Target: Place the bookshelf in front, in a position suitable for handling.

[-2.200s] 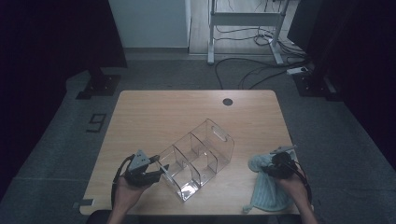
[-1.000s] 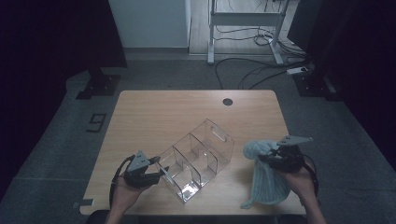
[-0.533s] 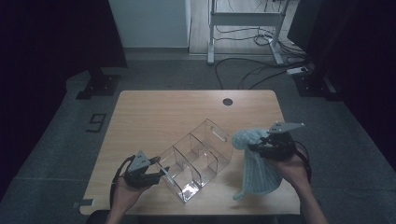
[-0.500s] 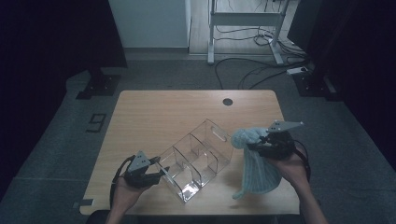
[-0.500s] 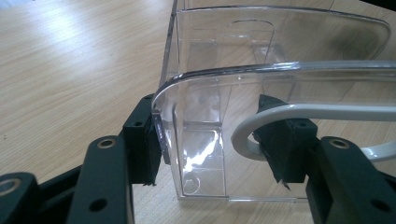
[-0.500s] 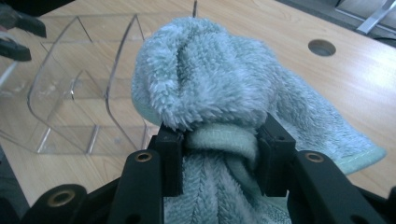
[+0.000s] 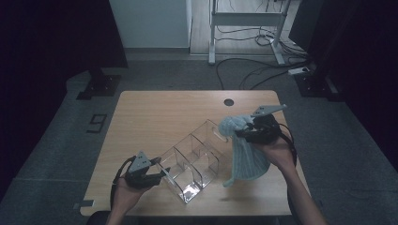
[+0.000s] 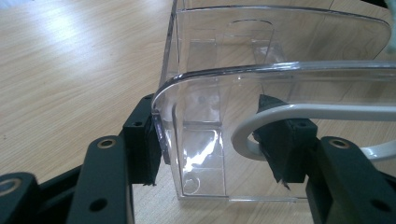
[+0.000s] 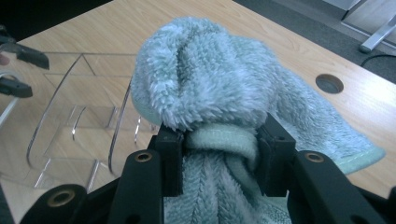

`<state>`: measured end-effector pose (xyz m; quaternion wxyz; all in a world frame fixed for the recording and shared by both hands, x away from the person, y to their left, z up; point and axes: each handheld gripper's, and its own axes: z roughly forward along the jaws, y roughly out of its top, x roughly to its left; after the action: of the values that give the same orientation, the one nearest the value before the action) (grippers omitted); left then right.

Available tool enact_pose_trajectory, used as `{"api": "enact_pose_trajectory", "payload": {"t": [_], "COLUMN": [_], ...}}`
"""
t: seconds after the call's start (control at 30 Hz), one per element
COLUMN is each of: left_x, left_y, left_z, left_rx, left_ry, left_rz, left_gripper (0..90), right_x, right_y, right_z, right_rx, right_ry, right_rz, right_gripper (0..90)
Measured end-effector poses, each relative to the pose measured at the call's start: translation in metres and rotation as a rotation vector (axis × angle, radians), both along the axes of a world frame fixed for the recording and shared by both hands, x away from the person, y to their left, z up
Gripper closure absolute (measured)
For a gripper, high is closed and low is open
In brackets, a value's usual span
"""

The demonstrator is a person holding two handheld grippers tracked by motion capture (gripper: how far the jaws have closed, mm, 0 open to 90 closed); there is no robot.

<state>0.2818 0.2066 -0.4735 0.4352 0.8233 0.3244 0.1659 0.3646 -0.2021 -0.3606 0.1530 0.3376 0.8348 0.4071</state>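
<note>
Bare tabletop (image 7: 159, 117) behind organizer (image 7: 195, 157), towel (image 7: 244, 152) lifted

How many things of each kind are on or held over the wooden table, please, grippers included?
Clear plastic three-compartment organiser: 1
Fluffy light-blue towel: 1
Black two-jaw grippers, left gripper and right gripper: 2
Total: 4

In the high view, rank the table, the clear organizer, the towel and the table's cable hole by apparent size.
1. Wooden table
2. Clear acrylic organizer
3. Light blue towel, lifted nearer the camera, so close to the organizer
4. Cable hole
</note>
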Motion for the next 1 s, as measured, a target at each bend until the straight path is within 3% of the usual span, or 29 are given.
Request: {"api": "enact_pose_trajectory", "payload": {"t": [0.47, 0.7, 1.0], "left_x": [0.0, 0.0, 0.0], "left_y": [0.0, 0.0, 0.0], "left_z": [0.0, 0.0, 0.0], "left_rx": [0.0, 0.0, -0.003], "left_ry": [0.0, 0.0, 0.0], "left_rz": [-0.003, -0.005, -0.005], "left_gripper": [44.2, 44.2, 44.2], "right_x": [0.036, 0.055, 0.077], "right_y": [0.05, 0.073, 0.092], "right_z": [0.003, -0.009, -0.032], "right_rx": [-0.032, -0.058, -0.09], "right_ry": [-0.008, -0.003, 0.022], "right_rz": [0.033, 0.041, 0.002], "right_gripper": [59.3, 59.3, 59.3]}}
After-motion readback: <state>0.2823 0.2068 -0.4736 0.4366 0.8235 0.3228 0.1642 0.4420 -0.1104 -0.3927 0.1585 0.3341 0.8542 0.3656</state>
